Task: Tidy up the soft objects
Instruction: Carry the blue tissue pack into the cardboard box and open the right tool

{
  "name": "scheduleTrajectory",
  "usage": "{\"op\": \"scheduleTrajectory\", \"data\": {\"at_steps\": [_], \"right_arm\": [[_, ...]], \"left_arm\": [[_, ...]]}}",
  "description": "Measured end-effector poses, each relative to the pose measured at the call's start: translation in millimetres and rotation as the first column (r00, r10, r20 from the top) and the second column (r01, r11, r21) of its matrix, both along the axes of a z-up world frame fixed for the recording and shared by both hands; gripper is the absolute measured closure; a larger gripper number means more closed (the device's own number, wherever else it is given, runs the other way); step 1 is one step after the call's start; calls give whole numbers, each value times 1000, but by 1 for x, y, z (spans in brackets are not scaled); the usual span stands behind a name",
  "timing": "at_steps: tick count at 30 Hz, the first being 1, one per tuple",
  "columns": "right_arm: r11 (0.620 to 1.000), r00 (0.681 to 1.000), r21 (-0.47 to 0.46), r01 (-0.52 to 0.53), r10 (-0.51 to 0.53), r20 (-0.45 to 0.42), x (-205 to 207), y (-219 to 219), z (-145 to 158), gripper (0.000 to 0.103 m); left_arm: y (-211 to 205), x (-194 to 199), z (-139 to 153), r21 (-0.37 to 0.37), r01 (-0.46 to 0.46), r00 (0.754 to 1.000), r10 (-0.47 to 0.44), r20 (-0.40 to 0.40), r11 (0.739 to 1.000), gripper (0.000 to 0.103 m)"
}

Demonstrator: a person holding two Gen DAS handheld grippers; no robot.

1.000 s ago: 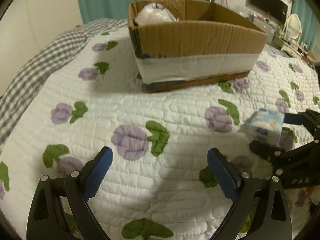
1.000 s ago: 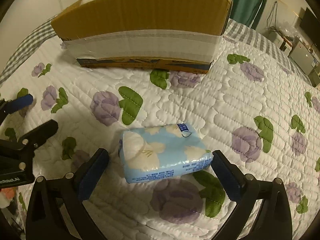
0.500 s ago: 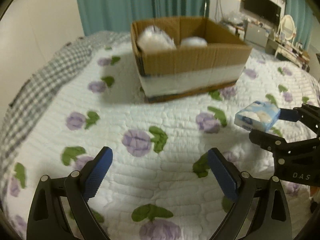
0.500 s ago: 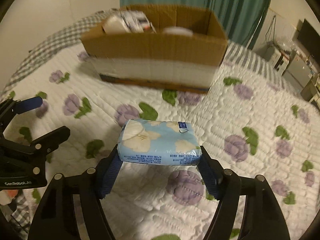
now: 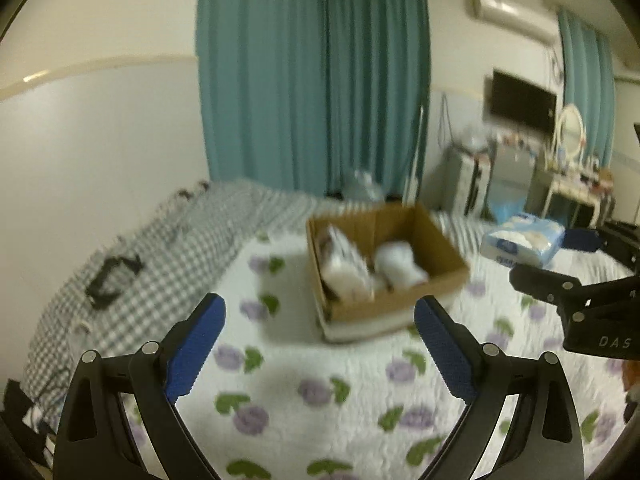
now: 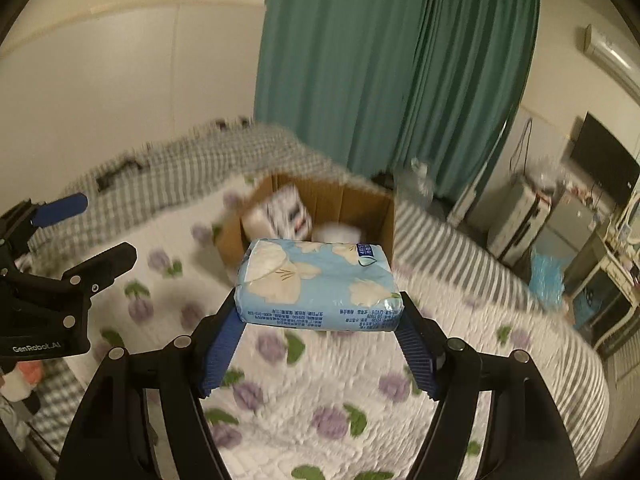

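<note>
My right gripper [image 6: 320, 320] is shut on a light blue tissue pack [image 6: 318, 284] with white flowers and holds it high above the bed. The pack also shows in the left wrist view [image 5: 524, 242], beside the right gripper [image 5: 560, 256]. An open cardboard box [image 6: 320, 204] stands on the quilt beyond the pack, with white soft packs inside [image 5: 360, 268]. My left gripper [image 5: 320, 344] is open and empty, raised above the quilt in front of the box [image 5: 384, 256]. It shows at the left of the right wrist view [image 6: 92, 232].
The bed has a white quilt with purple flowers [image 5: 320, 392] and a grey checked blanket [image 5: 160, 248] at the left with a dark object [image 5: 114, 276] on it. Teal curtains [image 5: 312, 80], a TV [image 5: 522, 100] and furniture [image 6: 560, 240] stand behind.
The right gripper closed on the tissue pack and lifted it off the quilt. Both grippers rose well above the bed, so the box now lies lower and farther in view.
</note>
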State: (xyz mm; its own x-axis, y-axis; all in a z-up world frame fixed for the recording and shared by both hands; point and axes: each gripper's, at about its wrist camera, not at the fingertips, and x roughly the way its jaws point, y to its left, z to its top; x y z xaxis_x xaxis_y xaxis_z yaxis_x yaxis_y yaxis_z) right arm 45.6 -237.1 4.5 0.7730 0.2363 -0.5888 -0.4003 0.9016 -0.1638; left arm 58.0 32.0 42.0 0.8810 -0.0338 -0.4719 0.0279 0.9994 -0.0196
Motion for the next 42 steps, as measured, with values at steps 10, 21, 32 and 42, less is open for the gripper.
{"op": "scheduleTrajectory", "data": {"at_steps": [10,21,32,42], "right_arm": [[991,995,132,1,-14,99,63,12,68,30],[983,998,173,61,-55,-40,204,32,9,30],[978,986,158,134,-116,-120,265,26,-73,6],[963,985,205,173,-174,-12,214,3,6,5]], "left_arm": [[11,74,52,14,-29,993,27,115,999,6],[6,182,-1,40,-56,998,56,11,998,6],[-18,214,-61,126,-9,997,19,-73,992,6],[-23,164,11,130,-20,999,15,41,991,6]]}}
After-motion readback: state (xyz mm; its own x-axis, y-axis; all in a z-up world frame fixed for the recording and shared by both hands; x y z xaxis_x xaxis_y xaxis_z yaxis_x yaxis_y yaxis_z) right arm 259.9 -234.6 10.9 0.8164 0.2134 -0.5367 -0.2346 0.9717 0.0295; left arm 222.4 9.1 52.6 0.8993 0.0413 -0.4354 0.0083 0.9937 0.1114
